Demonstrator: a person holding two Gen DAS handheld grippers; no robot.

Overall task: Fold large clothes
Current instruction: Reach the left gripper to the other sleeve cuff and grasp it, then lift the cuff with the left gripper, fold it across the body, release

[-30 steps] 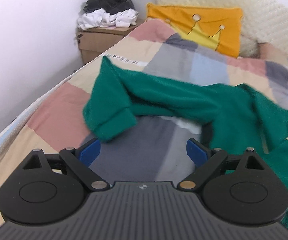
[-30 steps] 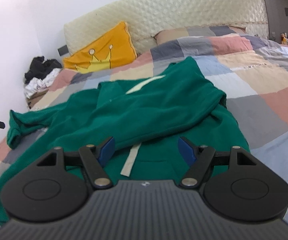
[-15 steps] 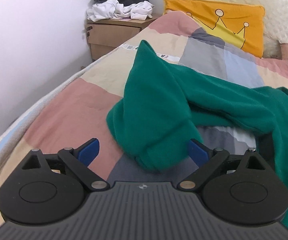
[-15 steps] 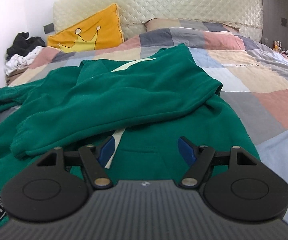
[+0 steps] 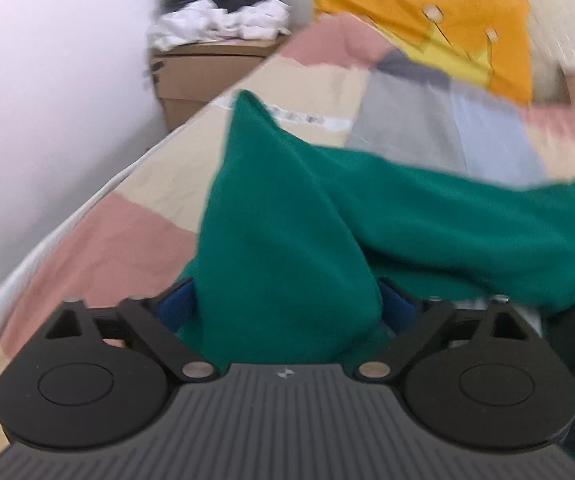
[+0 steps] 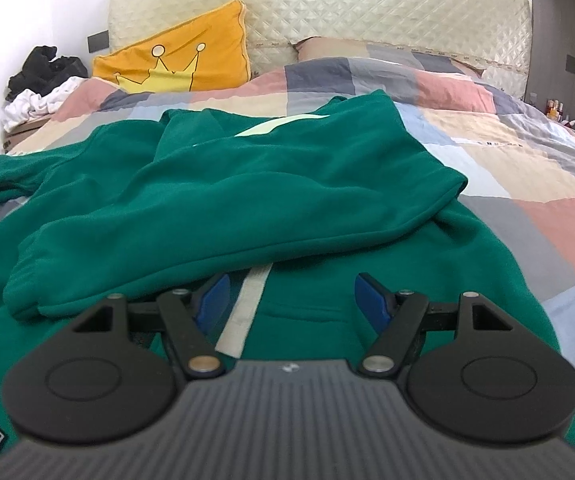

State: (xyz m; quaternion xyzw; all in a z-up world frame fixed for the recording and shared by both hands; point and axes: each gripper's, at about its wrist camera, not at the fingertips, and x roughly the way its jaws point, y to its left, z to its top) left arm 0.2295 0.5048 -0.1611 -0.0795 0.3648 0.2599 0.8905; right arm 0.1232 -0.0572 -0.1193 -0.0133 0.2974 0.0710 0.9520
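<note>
the green sweatshirt (image 6: 247, 184) lies on the bed (image 6: 527, 184); its sleeve end (image 5: 287, 256) sits between the closing left hand-held gripper (image 5: 287, 308); the right hand-held gripper (image 6: 291, 296), jaws apart, hovers over its hem.

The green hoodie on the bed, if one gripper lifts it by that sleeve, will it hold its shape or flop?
Likely flop: the hoodie already lies in soft folds. The sleeve bunches between the closing left gripper fingers, so it should pinch easily. The thick fabric probably drags on the quilt rather than sliding.
</note>
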